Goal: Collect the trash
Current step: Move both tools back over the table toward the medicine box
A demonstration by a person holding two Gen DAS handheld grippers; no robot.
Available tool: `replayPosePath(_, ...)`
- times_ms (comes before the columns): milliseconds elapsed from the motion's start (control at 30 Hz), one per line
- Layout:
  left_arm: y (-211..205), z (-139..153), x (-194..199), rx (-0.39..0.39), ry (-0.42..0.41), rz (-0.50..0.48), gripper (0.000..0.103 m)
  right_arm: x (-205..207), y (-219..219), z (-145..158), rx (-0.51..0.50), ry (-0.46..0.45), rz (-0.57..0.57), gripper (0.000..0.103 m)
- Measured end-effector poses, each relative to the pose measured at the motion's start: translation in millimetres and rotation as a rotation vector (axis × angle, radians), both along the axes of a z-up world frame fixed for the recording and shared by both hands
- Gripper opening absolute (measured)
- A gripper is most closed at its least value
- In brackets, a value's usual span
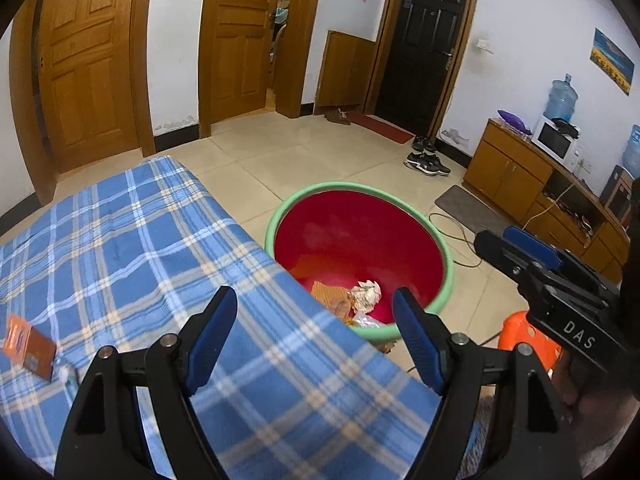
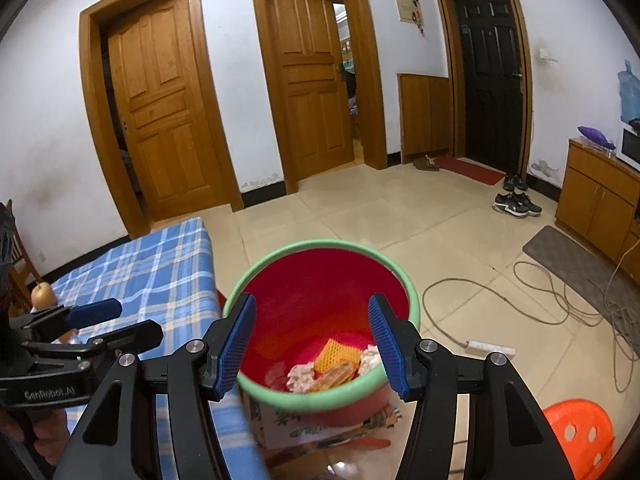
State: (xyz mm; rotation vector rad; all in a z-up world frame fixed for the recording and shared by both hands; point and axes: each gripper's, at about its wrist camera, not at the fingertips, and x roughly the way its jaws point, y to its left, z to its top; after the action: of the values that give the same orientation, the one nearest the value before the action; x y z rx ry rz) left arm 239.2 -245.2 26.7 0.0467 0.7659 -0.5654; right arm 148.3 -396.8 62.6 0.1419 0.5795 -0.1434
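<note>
1. Blue-padded fingers point(image 1: 214, 332) of the left gripper point(image 1: 316, 336) stand wide apart over the near right edge of the table, with nothing between them.
2. Under that gripper lies the blue plaid tablecloth point(image 1: 132, 248), which covers the whole table top.
3. Near the left edge of the cloth sits a small orange packet point(image 1: 28, 346), well apart from the gripper.
4. In the right wrist view an apple point(image 2: 43, 295) rests at the far left edge of the same cloth.
5. Just beside the table's right edge stands a red bin with a green rim point(image 1: 447, 256), its mouth open upward.
6. Inside the bin, at the bottom, lie crumpled white paper point(image 1: 366, 292), an orange foam net point(image 2: 335, 354) and other wrappers that are too jumbled to name.
7. The right gripper point(image 2: 310, 344) hangs directly above the bin, its blue pads point(image 2: 386, 344) spread wide on either side of the opening and holding nothing.
8. In the left wrist view the right gripper shows at the right edge, side-on, above an orange plastic stool point(image 1: 524, 336).
9. A cardboard box point(image 2: 288, 420) sits on the floor against the near side of the bin.
10. Loose grey cable point(image 2: 520, 292) and a white power strip point(image 2: 490, 347) lie on the tiled floor to the right of the bin.
11. Pairs of dark sneakers point(image 2: 516, 204) stand near the black door point(image 2: 490, 72) at the far wall.
</note>
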Motion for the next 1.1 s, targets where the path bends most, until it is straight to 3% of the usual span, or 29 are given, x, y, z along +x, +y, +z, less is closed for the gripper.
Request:
replayPosePath(333, 57, 1, -58, 0.004, -0.03, 0.024, 0.079, -48, 47, 2, 0.022, 0.011, 0.026, 0.06)
replayPosePath(600, 110, 11, -89, 0.0, -0.087, 0.099, 0.079, -66, 82, 2, 0.035, 0.003, 0.087, 0.06)
replayPosePath(767, 150, 15, -96, -0.025, -0.085, 0.183, 0.079, -65, 105, 4, 0.047, -0.005, 0.145, 0.071)
replayPosePath(1100, 243, -5, -119, 0.024, -0.061, 0.409, 0.079, -35, 180, -12, 0.052, 0.034, 0.366, 0.071)
